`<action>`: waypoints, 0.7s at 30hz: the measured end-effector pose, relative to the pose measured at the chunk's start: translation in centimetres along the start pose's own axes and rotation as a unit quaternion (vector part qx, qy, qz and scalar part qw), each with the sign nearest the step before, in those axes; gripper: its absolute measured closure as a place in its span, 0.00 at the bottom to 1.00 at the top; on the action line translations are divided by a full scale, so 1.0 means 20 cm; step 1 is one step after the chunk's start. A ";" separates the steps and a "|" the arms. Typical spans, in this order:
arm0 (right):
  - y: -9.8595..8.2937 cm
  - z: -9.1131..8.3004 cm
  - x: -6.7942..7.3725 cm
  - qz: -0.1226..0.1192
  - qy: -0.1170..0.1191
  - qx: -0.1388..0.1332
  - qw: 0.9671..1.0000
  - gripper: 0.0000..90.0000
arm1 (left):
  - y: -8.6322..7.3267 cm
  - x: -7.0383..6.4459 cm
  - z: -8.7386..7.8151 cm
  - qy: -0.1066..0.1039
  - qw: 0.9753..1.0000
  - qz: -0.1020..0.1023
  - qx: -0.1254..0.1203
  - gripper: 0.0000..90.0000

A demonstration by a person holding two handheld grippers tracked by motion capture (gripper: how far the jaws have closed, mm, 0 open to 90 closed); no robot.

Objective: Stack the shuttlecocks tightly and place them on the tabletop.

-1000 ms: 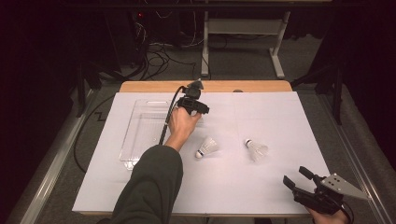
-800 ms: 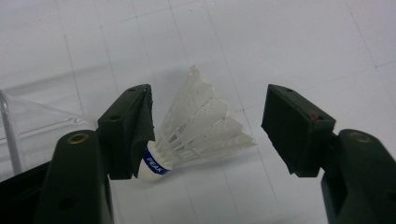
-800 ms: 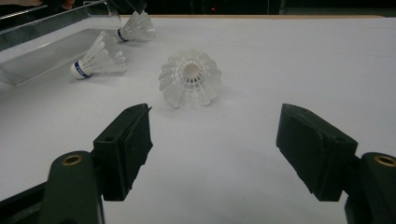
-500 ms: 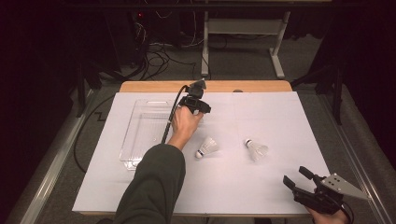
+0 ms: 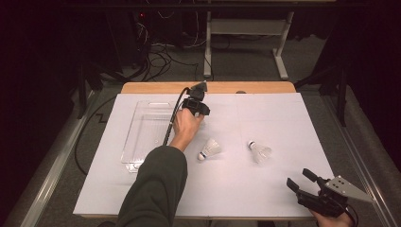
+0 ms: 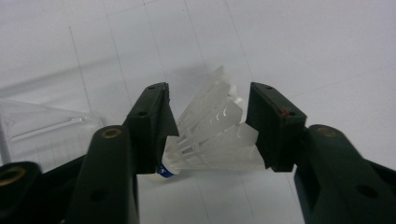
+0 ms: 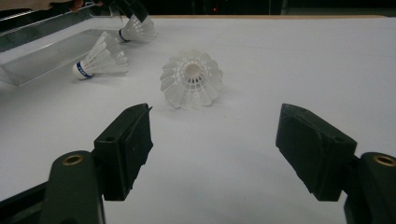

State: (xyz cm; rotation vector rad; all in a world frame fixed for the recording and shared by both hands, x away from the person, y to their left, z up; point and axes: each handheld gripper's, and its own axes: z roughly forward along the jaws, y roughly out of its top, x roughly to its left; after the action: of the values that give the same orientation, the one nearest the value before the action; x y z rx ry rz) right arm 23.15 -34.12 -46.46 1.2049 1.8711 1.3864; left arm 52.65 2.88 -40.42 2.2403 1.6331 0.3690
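While gripped, shuttlecock (image 6: pixel 212 137) fills left claw (image 6: pixel 210 130).

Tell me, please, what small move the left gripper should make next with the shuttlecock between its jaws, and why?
Probably carry it sideways over the clear tray and let go. The left gripper has its jaws against both sides of a shuttlecock, apparently gripping it, and the tray lies just beside it. Two more shuttlecocks wait on the white sheet.

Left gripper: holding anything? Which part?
Yes. The left gripper has a white plastic shuttlecock between its jaws, gripped across the feathered skirt, with the blue-banded cork end beside one jaw. Right gripper is open, empty.
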 end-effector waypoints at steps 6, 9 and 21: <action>0.00 0.00 0.00 0.000 0.000 0.000 1.000 0.31 | -0.01 0.00 0.00 0.002 1.000 0.009 -0.001 0.70; 0.00 0.00 0.00 0.000 0.001 -0.001 1.000 0.31 | -0.01 -0.01 0.00 0.007 1.000 0.016 0.002 0.74; 0.00 0.00 0.00 -0.001 0.002 -0.002 1.000 0.31 | -0.01 -0.02 0.00 0.011 0.999 0.042 0.001 0.94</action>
State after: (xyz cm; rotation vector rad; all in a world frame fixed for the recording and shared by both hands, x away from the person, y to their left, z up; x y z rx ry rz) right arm 23.15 -34.07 -46.45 1.1984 1.8719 1.3906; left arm 52.25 2.49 -40.45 2.3196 1.5528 0.4150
